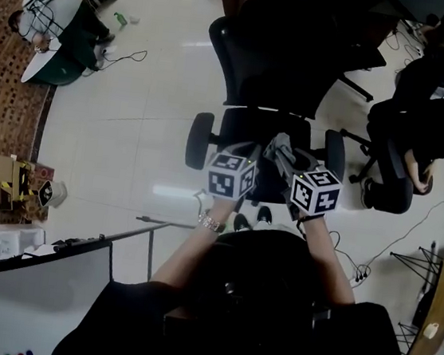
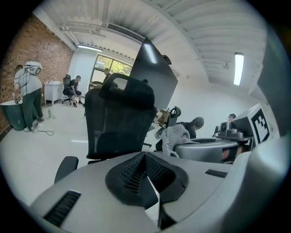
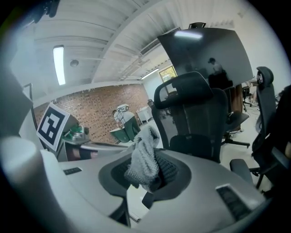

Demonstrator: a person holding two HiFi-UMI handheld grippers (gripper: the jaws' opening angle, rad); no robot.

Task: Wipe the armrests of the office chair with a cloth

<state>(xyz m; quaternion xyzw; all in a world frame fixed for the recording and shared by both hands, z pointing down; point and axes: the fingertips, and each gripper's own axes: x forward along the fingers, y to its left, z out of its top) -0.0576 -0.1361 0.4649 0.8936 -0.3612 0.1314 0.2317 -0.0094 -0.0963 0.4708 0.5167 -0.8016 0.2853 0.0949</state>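
A black office chair [image 1: 273, 58] stands in front of me, with its left armrest [image 1: 199, 139] and right armrest [image 1: 335, 150] either side of the seat. Both grippers hover over the seat's front, between the armrests and touching neither. My right gripper [image 1: 288, 158] is shut on a grey knitted cloth [image 1: 277, 146]; in the right gripper view the cloth [image 3: 144, 157] bunches up out of the jaws, with the chair [image 3: 195, 113] beyond. My left gripper [image 1: 245, 150] is shut and empty; its view shows the chair [image 2: 120, 116], the left armrest [image 2: 67, 166] and the cloth [image 2: 175, 135].
A person in black [image 1: 416, 132] sits on another chair at the right. Another person [image 1: 38, 9] stands by a green and white table [image 1: 61, 52] at the far left. A whiteboard panel [image 1: 32, 286], a cardboard box [image 1: 8, 183] and floor cables [image 1: 124, 58] lie left; a wooden desk [image 1: 440, 312] is at right.
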